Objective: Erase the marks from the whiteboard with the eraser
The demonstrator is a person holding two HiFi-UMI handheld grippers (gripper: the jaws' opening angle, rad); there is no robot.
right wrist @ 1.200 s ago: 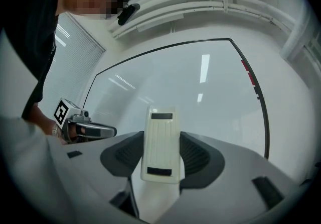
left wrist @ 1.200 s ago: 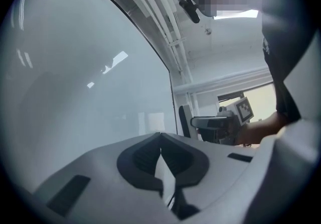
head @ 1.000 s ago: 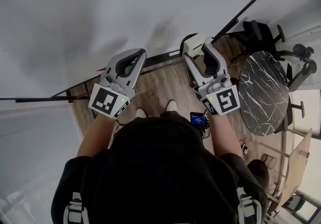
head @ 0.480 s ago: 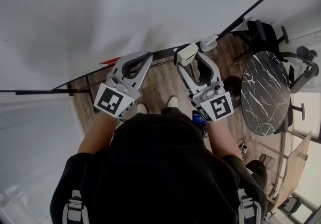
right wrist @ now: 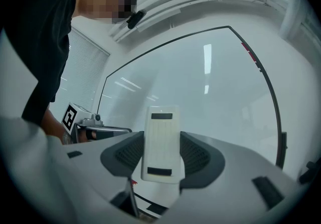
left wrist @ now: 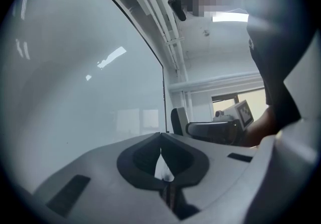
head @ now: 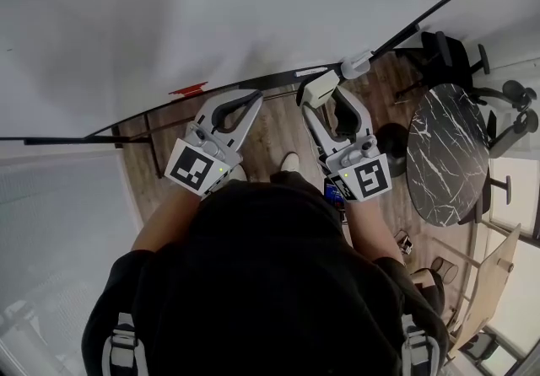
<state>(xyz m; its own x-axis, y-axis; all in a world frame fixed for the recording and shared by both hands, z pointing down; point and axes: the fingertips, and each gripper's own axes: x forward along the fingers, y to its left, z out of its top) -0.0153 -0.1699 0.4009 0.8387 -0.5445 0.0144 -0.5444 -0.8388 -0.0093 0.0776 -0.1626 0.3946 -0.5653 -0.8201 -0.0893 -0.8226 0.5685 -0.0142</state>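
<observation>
The whiteboard (head: 211, 12) fills the top of the head view and shows no marks that I can make out; it also spreads ahead in the left gripper view (left wrist: 75, 82) and in the right gripper view (right wrist: 200, 92). My right gripper (head: 319, 89) is shut on the white eraser (head: 317, 86), just under the board's black lower edge. Seen from the right gripper (right wrist: 161, 140), the eraser (right wrist: 161, 142) stands upright between the jaws. My left gripper (head: 255, 97) is shut with nothing in it, its tips (left wrist: 161, 136) close to the board's lower edge.
A red marker (head: 187, 89) and a white object (head: 356, 65) sit on the board's ledge. A round black marble table (head: 443, 155) and office chairs (head: 447, 54) stand to the right on the wood floor (head: 270, 134). A person's shoes (head: 289, 162) are below.
Both grippers have drawn closer together and dropped a little relative to the board's lower edge. The red marker on the ledge has come into view. The right gripper's hold on the eraser is unchanged.
</observation>
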